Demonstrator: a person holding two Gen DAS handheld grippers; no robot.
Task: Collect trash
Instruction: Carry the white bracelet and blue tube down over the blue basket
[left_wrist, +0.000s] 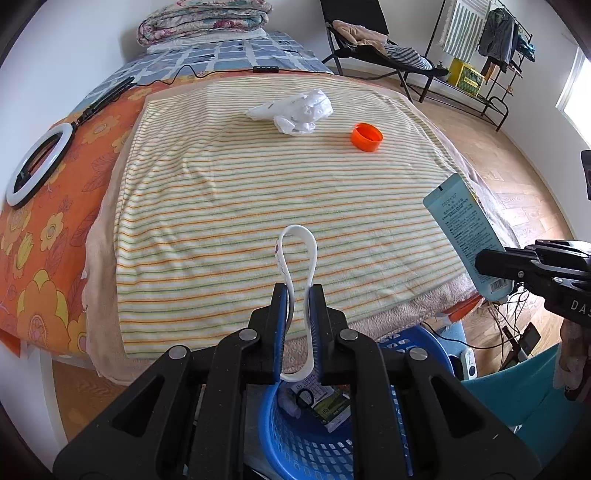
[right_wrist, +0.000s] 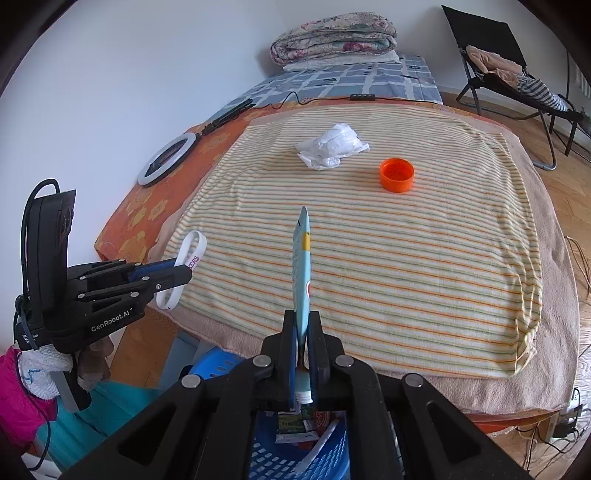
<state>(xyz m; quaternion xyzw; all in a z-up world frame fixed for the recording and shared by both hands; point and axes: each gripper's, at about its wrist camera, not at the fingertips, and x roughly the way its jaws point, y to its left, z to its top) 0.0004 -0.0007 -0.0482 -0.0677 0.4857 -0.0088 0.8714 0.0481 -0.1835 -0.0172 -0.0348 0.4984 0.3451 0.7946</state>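
My left gripper (left_wrist: 299, 291) is shut on a white rubber wristband (left_wrist: 298, 266), squeezed into a long loop; the wristband (right_wrist: 188, 264) also shows in the right wrist view. My right gripper (right_wrist: 302, 321) is shut on a flat light-blue tube (right_wrist: 302, 266), held edge-on; in the left wrist view the tube (left_wrist: 467, 236) shows its printed back. Both grippers hang over the near edge of the bed, above a blue plastic basket (left_wrist: 295, 443) holding wrappers. On the striped towel (left_wrist: 258, 206) lie a crumpled white bag (left_wrist: 293, 110) and an orange cap (left_wrist: 366, 136).
A ring light (left_wrist: 35, 162) with its cable lies on the orange flowered sheet at the left. Folded quilts (left_wrist: 203, 20) sit at the bed's far end. A black folding chair (left_wrist: 373, 48) and a clothes rack (left_wrist: 491, 48) stand on the wooden floor to the right.
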